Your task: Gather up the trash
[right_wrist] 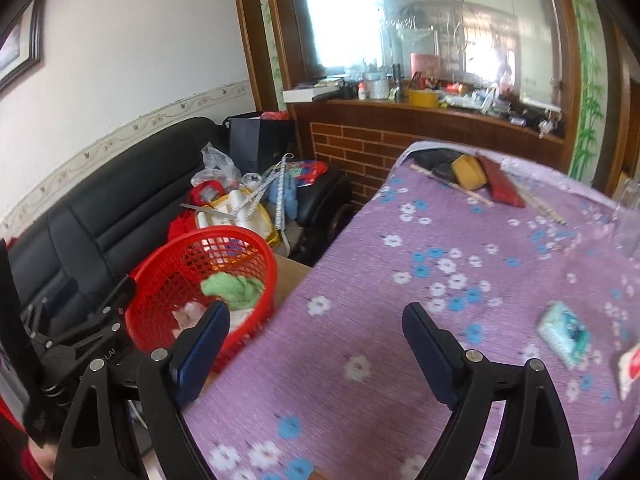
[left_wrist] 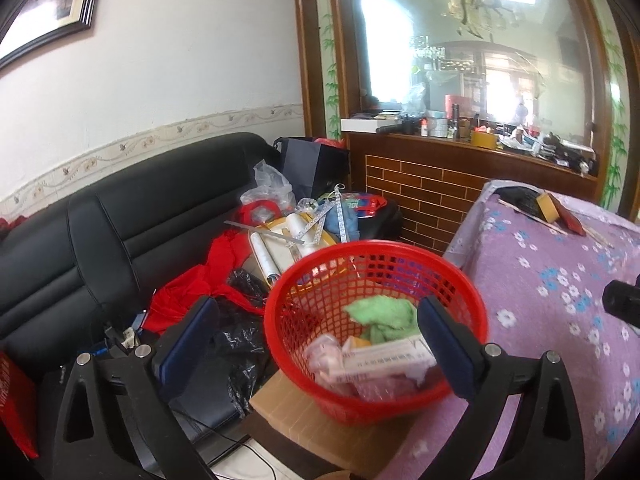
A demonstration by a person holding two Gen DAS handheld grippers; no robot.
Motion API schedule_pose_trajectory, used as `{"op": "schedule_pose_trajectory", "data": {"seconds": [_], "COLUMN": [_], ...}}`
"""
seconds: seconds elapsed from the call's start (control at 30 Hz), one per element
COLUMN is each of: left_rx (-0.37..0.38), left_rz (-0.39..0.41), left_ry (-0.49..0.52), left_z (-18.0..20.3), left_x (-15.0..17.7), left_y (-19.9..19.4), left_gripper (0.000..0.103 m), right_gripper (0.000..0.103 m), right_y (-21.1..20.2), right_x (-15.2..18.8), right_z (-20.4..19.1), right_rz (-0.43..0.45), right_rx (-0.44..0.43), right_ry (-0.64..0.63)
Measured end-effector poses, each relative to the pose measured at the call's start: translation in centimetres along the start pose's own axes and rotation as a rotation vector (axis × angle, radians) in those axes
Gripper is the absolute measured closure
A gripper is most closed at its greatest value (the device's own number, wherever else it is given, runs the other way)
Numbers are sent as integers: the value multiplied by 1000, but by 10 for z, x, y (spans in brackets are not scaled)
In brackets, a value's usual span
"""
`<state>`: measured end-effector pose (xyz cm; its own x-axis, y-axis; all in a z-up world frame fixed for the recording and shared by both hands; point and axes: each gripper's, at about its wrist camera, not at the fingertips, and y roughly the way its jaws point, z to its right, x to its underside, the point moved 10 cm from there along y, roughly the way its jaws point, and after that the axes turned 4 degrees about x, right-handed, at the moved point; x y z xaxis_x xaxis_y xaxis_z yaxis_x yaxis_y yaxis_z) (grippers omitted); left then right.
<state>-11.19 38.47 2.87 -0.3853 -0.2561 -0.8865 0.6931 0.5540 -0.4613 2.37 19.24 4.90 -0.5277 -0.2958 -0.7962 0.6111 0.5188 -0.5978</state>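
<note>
Blur hid the labels on the trash in the red basket (left_wrist: 374,332). Left gripper (left_wrist: 316,344) and right gripper (right_wrist: 316,344) gaped empty over the purple floral tablecloth (right_wrist: 400,280).

No legible text; print on carton (left_wrist: 384,358) blurred.

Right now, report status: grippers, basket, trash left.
Left gripper open, empty, at the basket. Right gripper open over the table. Green packet still out, path clear.
</note>
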Motion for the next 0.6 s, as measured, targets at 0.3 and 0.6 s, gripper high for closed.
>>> {"op": "schedule_pose_trajectory", "data": {"seconds": [0.3, 0.6], "left_rx": [9, -13], "left_rz": [-17, -10], "left_ry": [101, 59], "left_z": [30, 31], "left_x": [28, 51], "left_y": [-39, -76], "left_gripper": [2, 2], "right_gripper": [8, 2], "right_y": [-58, -115], "right_x": [35, 77], "right_z": [31, 53], "right_rz": [73, 142], "right_rx": [139, 257], "right_ry": [-82, -79]}}
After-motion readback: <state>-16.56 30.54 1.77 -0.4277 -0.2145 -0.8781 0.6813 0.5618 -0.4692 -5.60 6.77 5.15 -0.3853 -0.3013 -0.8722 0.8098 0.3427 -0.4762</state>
